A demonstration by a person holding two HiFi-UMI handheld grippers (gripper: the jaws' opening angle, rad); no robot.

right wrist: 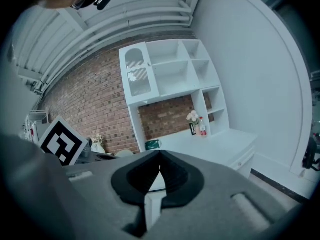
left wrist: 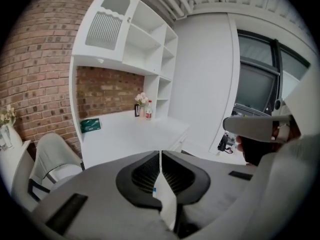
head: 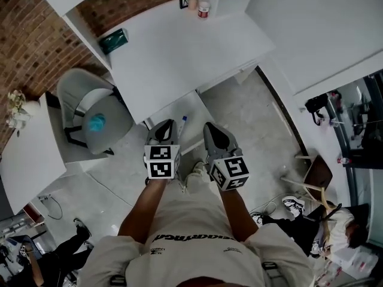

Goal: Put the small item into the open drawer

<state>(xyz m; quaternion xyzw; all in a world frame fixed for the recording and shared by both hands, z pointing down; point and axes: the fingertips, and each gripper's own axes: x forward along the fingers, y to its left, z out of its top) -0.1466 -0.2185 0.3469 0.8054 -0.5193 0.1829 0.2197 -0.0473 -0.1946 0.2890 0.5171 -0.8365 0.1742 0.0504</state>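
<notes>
Two grippers held close in by the person's body, left gripper (head: 169,122) (left wrist: 160,156) pinched fully together on nothing, right gripper (head: 209,126) (right wrist: 160,158) same deal, small blue-capped item (head: 182,121) lying in the open drawer (head: 195,115) just past the left tips, white desk (head: 179,46) farther off.

White furniture against red-brown brick.
The desk (head: 179,46) and shelf unit (left wrist: 145,44) are white, and the brick wall (head: 30,34) is red-brown with pale joints. The pack (head: 114,40) at upper left is green. The chair (head: 119,124) is grey with a teal patch. The left gripper (head: 166,125) and right gripper (head: 210,129) are grey, with black-and-white square markers.
</notes>
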